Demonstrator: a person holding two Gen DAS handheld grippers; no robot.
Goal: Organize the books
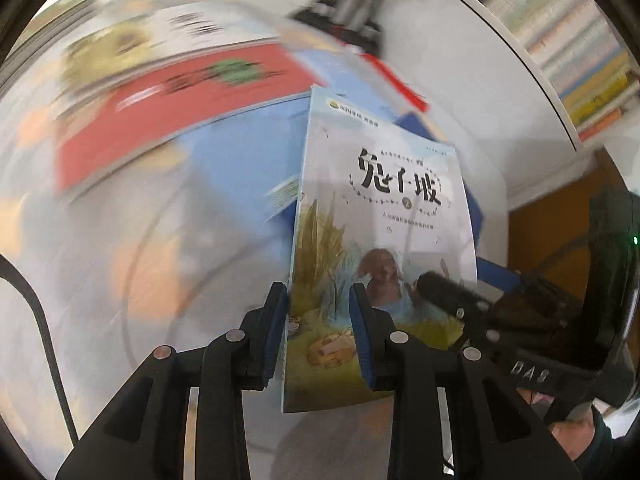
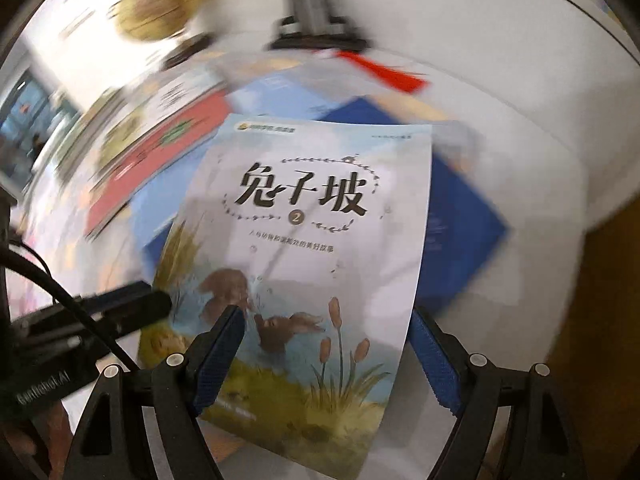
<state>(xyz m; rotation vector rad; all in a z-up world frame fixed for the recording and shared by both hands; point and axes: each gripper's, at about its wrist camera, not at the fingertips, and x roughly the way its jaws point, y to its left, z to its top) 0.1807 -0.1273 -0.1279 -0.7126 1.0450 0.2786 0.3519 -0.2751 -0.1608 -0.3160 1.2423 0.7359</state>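
Observation:
A thin picture book with a pale cover, black Chinese title and brown rabbits (image 1: 380, 248) is lifted above the table. My left gripper (image 1: 320, 336) is shut on its left edge, one blue pad on each side. In the right wrist view the same book (image 2: 304, 248) lies between my right gripper's fingers (image 2: 328, 356), which are wide open around its lower edge without pinching it. The left gripper's black finger (image 2: 132, 306) shows at the book's left edge there. The right gripper's finger (image 1: 444, 290) shows at the book's right side in the left wrist view.
Other books lie blurred on the white round table (image 1: 100, 280): a red one (image 1: 172, 112), a light blue one (image 1: 240, 160) and a dark blue one (image 2: 460, 216). A metal stand (image 2: 312, 12) rises at the back. A full bookshelf (image 1: 568, 48) stands at the right.

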